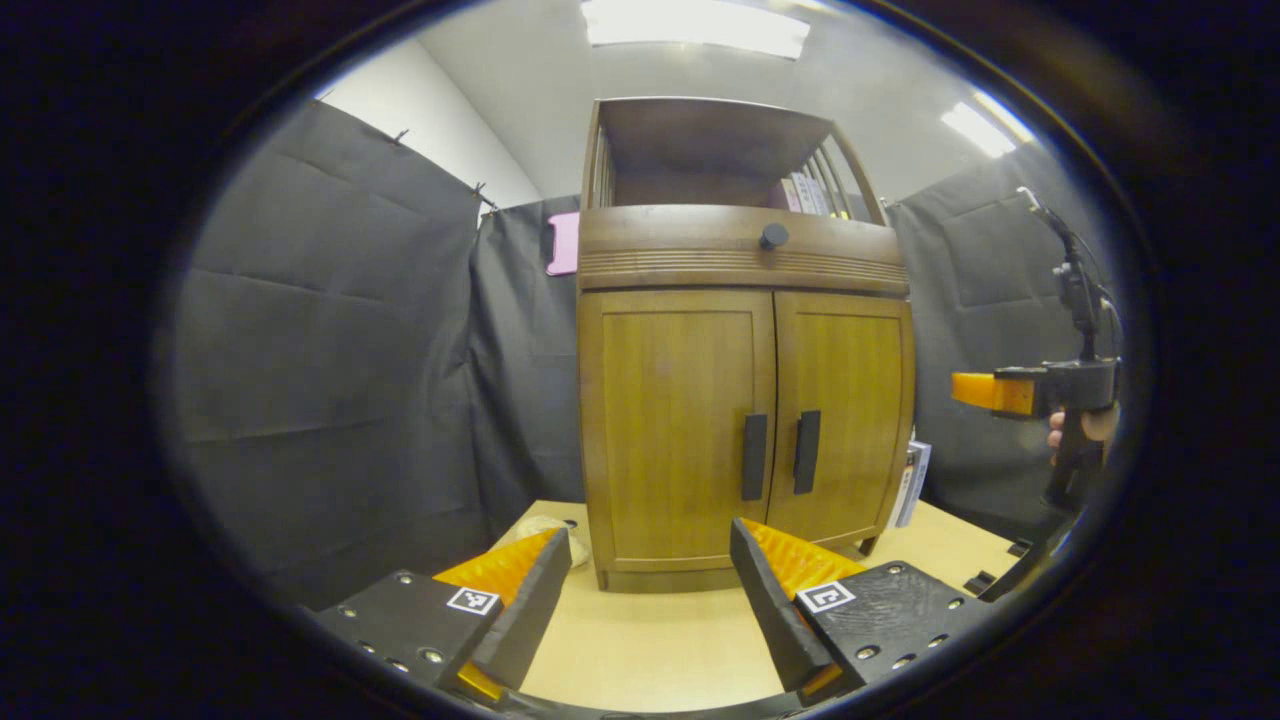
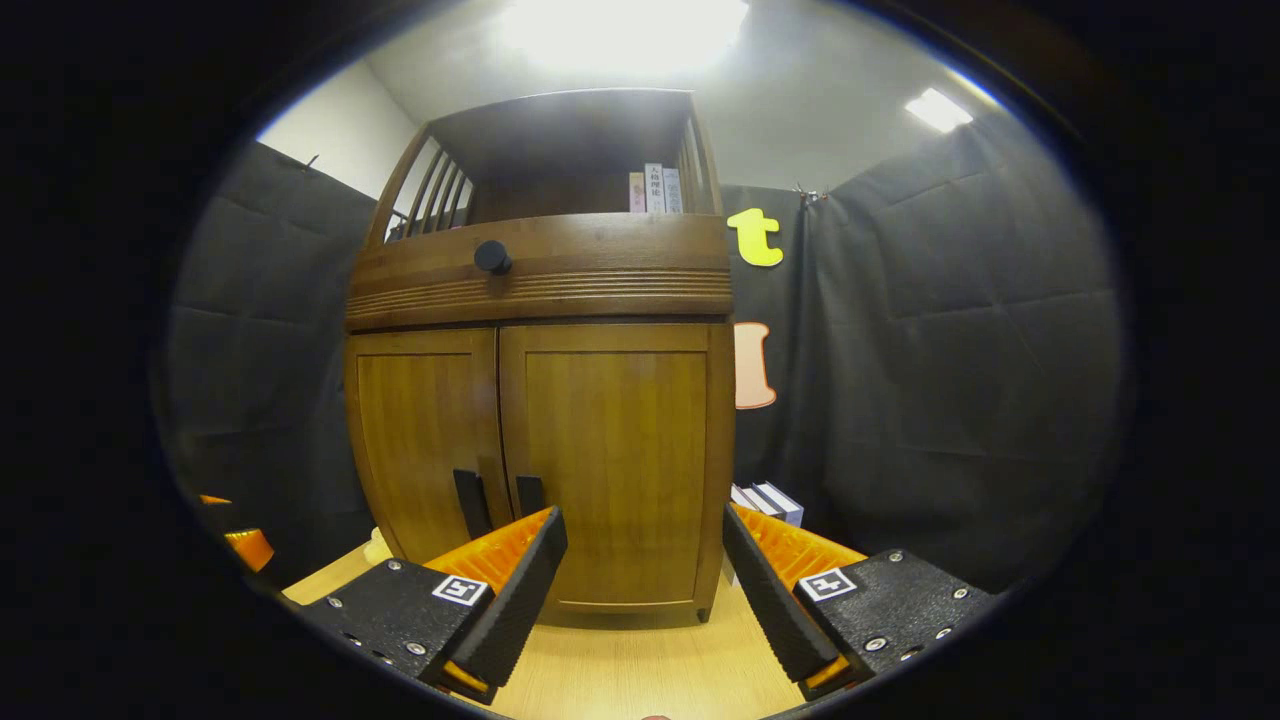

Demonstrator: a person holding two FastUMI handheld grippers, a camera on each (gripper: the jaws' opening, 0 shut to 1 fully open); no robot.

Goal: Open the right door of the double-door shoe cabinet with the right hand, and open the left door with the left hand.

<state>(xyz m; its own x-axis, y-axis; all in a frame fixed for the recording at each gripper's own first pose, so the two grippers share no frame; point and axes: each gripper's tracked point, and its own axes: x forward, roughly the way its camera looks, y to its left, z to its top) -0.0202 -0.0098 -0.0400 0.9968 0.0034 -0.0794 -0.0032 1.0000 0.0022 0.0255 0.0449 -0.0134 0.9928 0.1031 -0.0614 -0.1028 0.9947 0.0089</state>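
Note:
The wooden shoe cabinet (image 1: 745, 265) stands on a light table with both doors closed. In the left gripper view, the left door (image 1: 672, 430) and right door (image 1: 850, 410) meet at two dark vertical handles (image 1: 754, 457) (image 1: 806, 452). My left gripper (image 1: 650, 532) is open, a short way in front of the left door and touching nothing. Far right, a hand holds the right gripper (image 1: 985, 392). In the right gripper view, my right gripper (image 2: 645, 515) is open before the right door (image 2: 615, 460), whose handle (image 2: 528, 495) sits just above its left finger (image 2: 510, 570).
A drawer with a round dark knob (image 1: 773, 236) sits above the doors, and books (image 1: 805, 193) stand on the open top shelf. More books (image 2: 770, 500) lean beside the cabinet's right side. A pale crumpled item (image 1: 545, 527) lies at its left. Black cloth walls enclose the table (image 1: 650, 640).

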